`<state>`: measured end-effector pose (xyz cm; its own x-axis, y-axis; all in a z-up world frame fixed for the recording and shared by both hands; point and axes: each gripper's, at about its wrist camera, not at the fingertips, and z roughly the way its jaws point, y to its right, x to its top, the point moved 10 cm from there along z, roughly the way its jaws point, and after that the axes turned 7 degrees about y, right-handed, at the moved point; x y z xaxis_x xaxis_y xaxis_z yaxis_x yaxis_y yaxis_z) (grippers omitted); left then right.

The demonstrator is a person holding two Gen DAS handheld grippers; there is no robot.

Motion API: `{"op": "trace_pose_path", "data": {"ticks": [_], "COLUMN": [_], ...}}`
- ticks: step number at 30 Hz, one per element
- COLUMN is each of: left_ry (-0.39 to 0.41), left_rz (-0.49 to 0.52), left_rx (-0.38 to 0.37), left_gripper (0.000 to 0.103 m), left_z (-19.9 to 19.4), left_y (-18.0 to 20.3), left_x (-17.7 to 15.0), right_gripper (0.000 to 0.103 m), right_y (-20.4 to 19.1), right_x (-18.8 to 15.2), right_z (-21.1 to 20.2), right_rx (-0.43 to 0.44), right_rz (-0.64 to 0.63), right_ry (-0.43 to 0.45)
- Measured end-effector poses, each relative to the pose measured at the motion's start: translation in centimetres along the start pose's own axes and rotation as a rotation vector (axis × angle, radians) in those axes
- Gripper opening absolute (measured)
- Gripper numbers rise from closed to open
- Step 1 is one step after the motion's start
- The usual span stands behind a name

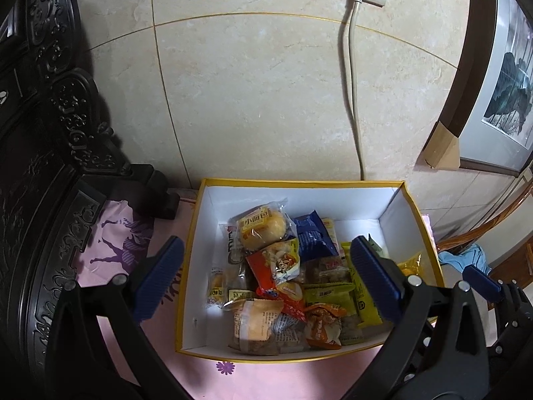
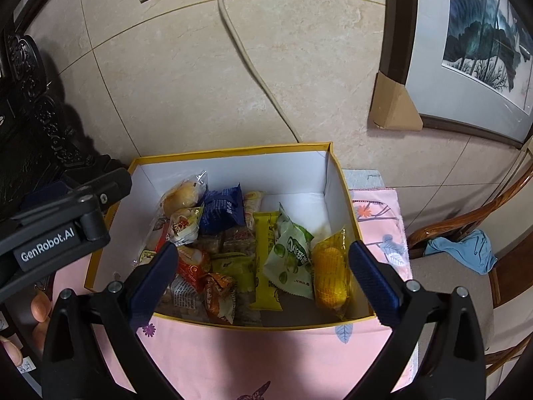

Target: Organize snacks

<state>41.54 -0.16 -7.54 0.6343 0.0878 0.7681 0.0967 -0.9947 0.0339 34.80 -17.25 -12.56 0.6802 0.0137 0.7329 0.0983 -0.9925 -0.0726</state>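
One yellow-rimmed box (image 2: 233, 150) of mixed snack packets (image 2: 233, 250); two hand-held grippers (image 1: 266, 280) (image 2: 263, 278), both released, empty.

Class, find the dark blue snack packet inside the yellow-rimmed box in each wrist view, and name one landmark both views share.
Left wrist: dark blue snack packet sits mid-box, right of the wrapped bun.
Right wrist: the packet lies toward the box's back-left, again beside the bun.
Shared landmark: the grey cable running down the wall.
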Motion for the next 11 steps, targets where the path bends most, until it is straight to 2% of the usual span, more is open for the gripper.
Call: {"op": "trace_pose_path", "data": {"ticks": [11], "left_ry": [-0.006], "left_rz": [-0.001], "left_rx": [0.014], "left_gripper": [0.101], "left_z": [-0.04], "left_y": [-0.21], "left_x": [0.03], "right_gripper": [0.102], "right_y": [-0.03], "right_x": [-0.04], "right_z": [-0.04], "right_rx": [-0.007], "right_rz": [-0.001], "right_ry": [0.001]}}
